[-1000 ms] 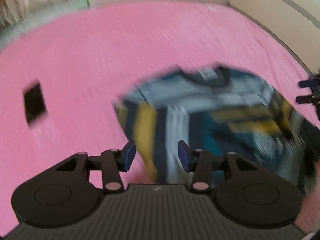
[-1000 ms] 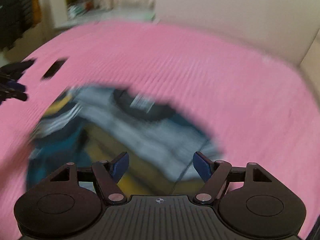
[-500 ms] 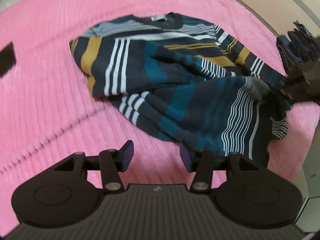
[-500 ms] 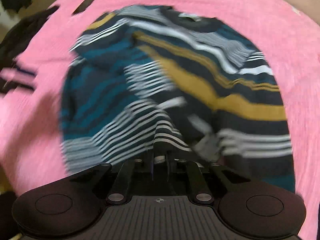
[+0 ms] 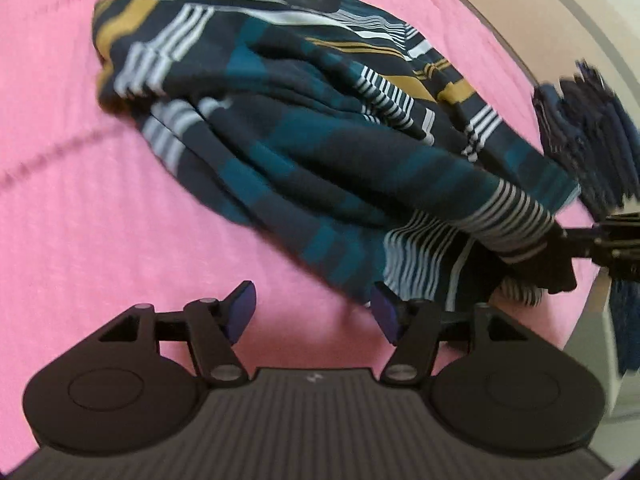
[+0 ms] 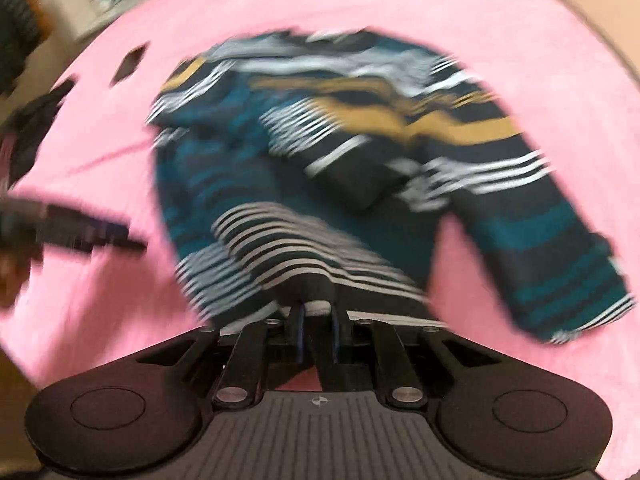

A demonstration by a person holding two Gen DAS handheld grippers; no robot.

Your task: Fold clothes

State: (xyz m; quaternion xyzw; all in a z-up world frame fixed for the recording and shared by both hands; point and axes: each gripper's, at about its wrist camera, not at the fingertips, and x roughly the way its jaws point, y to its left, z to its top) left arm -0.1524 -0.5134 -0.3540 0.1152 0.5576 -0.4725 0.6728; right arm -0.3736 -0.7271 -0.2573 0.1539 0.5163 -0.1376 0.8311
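Observation:
A navy, teal, mustard and white striped sweater [image 5: 328,136] lies bunched on the pink bed cover [image 5: 100,220], collar at the far side. My left gripper [image 5: 314,312] is open and empty, low over the cover at the sweater's near hem. My right gripper [image 6: 318,312] is shut on the sweater's striped hem [image 6: 304,264] and lifts it; it shows at the right edge of the left wrist view [image 5: 600,236]. The sweater [image 6: 360,160] stretches away from it, one sleeve trailing right. The left gripper [image 6: 80,232] shows blurred at the left.
A dark folded garment [image 5: 588,128] lies at the bed's right edge beside the beige bed frame [image 5: 560,20]. Small black objects [image 6: 128,64] lie on the cover at the far left, with a dark garment [image 6: 32,128] near the left edge.
My right gripper has closed on the sweater's hem and raised it, pulling the cloth toward itself. My left gripper has dropped closer to the sweater's near edge, still open.

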